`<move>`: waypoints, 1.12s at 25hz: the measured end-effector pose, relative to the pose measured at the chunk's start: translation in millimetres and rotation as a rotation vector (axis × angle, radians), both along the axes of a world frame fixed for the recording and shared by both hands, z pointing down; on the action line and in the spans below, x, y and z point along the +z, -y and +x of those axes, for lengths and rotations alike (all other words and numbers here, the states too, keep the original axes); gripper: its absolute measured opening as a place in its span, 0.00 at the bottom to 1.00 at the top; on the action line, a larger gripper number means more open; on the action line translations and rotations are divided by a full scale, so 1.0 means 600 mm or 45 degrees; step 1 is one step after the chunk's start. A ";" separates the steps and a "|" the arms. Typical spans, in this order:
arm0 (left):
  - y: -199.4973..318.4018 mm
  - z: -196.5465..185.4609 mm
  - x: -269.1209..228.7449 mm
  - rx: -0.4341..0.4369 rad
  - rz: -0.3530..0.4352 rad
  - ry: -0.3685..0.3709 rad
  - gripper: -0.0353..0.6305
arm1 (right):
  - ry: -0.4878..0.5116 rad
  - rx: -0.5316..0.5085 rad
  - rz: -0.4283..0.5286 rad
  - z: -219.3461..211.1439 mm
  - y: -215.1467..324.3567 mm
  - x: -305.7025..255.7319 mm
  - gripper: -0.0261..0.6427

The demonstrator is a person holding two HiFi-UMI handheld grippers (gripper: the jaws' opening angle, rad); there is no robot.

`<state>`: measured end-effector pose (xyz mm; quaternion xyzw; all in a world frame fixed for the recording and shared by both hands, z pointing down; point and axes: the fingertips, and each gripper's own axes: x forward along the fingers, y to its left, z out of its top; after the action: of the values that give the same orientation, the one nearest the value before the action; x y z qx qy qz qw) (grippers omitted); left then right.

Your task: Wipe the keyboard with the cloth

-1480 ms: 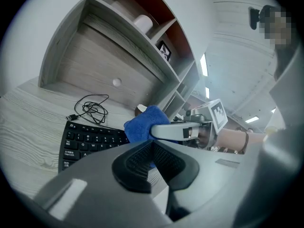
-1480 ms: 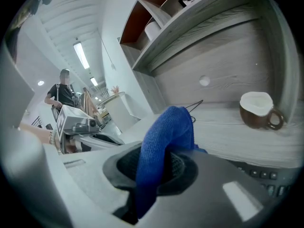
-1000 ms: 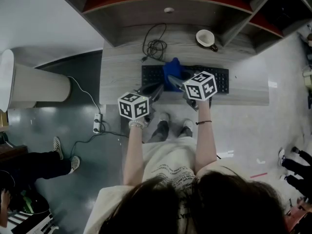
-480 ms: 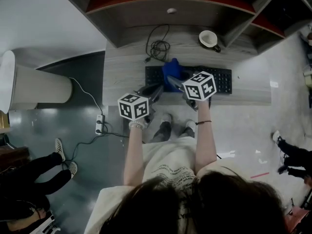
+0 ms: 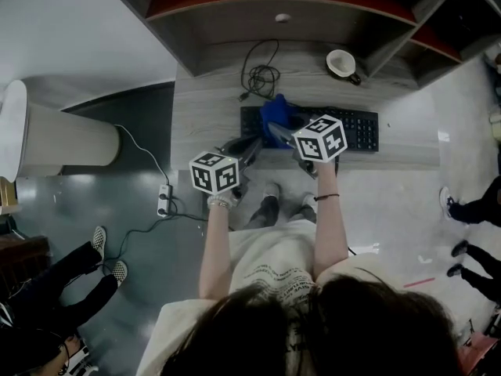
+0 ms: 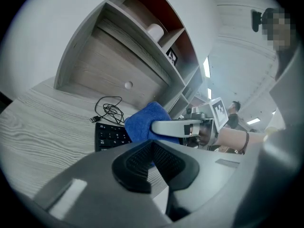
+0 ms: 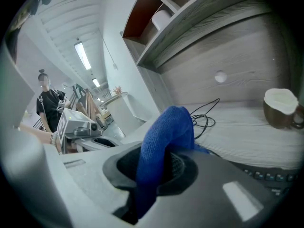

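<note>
A black keyboard (image 5: 344,129) lies on the grey wooden desk (image 5: 205,108). My right gripper (image 5: 276,131) is shut on a blue cloth (image 5: 275,110), which rests over the keyboard's left part. In the right gripper view the cloth (image 7: 164,137) bulges up from between the jaws, and keys (image 7: 266,175) show at the lower right. My left gripper (image 5: 250,147) hovers at the desk's front edge, just left of the cloth. It is shut with nothing in it. In the left gripper view the cloth (image 6: 141,120) and the keyboard (image 6: 110,137) lie just ahead.
A coiled black cable (image 5: 260,75) lies behind the keyboard. A brown mug (image 5: 343,63) stands at the back right, under the shelf unit (image 5: 274,6). A power strip (image 5: 163,200) and people's legs (image 5: 86,265) are on the floor to the left.
The cloth and right gripper have slid slightly left along the keyboard. The left gripper keeps its place beside them. People on the floor have walked on.
</note>
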<state>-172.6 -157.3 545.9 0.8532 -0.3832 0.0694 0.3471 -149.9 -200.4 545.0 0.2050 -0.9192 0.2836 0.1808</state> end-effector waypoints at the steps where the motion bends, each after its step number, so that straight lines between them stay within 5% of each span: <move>1: 0.000 -0.003 0.001 -0.001 -0.001 0.001 0.06 | 0.001 -0.003 -0.001 -0.004 0.000 0.000 0.13; 28: -0.009 -0.079 0.008 -0.090 -0.010 0.004 0.06 | 0.021 -0.096 -0.018 -0.089 -0.007 0.008 0.13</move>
<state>-220.2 -152.0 550.8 0.8376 -0.4134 0.0600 0.3520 -203.0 -196.0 550.0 0.1668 -0.9257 0.2846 0.1852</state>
